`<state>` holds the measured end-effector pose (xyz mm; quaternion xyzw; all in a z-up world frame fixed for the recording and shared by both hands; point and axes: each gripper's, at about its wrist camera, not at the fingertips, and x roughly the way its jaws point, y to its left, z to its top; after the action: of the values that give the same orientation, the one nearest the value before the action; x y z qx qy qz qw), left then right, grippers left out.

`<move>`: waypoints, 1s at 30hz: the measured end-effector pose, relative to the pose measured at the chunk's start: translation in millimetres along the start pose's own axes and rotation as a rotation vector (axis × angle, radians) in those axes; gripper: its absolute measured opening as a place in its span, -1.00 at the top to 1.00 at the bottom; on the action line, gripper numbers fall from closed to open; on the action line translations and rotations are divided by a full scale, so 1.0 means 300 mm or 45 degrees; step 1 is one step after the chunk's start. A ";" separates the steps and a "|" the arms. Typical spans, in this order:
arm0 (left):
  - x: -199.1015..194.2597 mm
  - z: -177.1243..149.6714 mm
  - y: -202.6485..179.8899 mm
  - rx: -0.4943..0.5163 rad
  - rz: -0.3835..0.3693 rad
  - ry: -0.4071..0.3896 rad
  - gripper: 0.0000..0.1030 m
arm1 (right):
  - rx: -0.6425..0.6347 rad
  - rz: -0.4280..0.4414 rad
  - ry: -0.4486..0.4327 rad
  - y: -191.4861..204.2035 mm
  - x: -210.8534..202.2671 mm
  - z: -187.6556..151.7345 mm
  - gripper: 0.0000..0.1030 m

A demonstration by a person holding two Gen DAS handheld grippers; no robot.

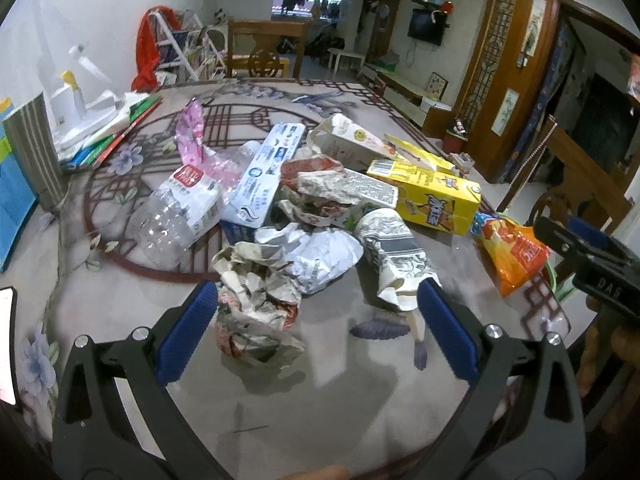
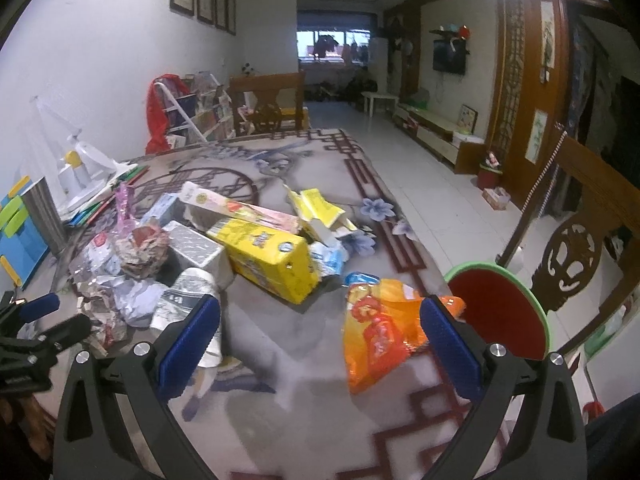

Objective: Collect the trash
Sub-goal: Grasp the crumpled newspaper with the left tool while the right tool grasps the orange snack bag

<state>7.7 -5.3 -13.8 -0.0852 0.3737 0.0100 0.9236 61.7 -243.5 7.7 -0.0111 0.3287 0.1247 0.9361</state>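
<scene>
A heap of trash lies on the patterned table (image 1: 360, 400): a clear plastic bottle (image 1: 176, 212), a blue-white toothpaste box (image 1: 264, 172), a yellow carton (image 1: 428, 200), a crushed paper cup (image 1: 396, 256) and crumpled paper wads. My left gripper (image 1: 316, 300) is open just above the nearest crumpled wad (image 1: 256, 316), which sits between its fingers. My right gripper (image 2: 320, 316) is open over the table's edge, with an orange snack bag (image 2: 380, 332) lying by its right finger. The yellow carton (image 2: 268, 260) and paper cup (image 2: 188, 300) lie beyond. Each gripper shows at the other view's edge.
A red bin with a green rim (image 2: 500, 312) stands below the table's right edge. Books and a white bottle (image 1: 68, 108) sit at the table's far left, with a blue box (image 1: 12, 204) nearer. A carved wooden chair (image 2: 576, 256) stands at the right.
</scene>
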 end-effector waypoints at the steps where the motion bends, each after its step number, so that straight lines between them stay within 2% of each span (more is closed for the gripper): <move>1: 0.002 0.001 0.010 -0.012 0.004 0.012 -0.90 | -0.001 -0.006 0.013 -0.014 0.005 0.002 -0.86; 8: 0.033 0.016 0.095 -0.093 0.000 0.107 -0.90 | -0.090 -0.023 0.079 -0.049 0.043 0.049 -0.86; 14: 0.088 -0.019 0.128 -0.136 0.033 0.234 -0.90 | -0.101 0.000 0.247 -0.128 0.142 0.044 -0.86; 18: 0.111 -0.027 0.131 -0.141 0.060 0.258 -0.90 | -0.087 0.003 0.311 -0.157 0.195 0.031 -0.86; 26: 0.150 -0.038 0.139 -0.160 0.060 0.298 -0.90 | -0.125 -0.007 0.277 -0.151 0.197 0.070 -0.86; 28: 0.155 -0.040 0.141 -0.161 0.065 0.302 -0.90 | -0.146 -0.013 0.305 -0.155 0.219 0.085 -0.86; 30: 0.155 -0.042 0.137 -0.163 0.069 0.304 -0.90 | -0.133 0.009 0.396 -0.165 0.272 0.083 -0.86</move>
<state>29.2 31.1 -61.0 -0.1346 0.4818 0.0485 0.8645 150.3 -270.6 -26.3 -0.0778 0.4629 0.1417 0.8715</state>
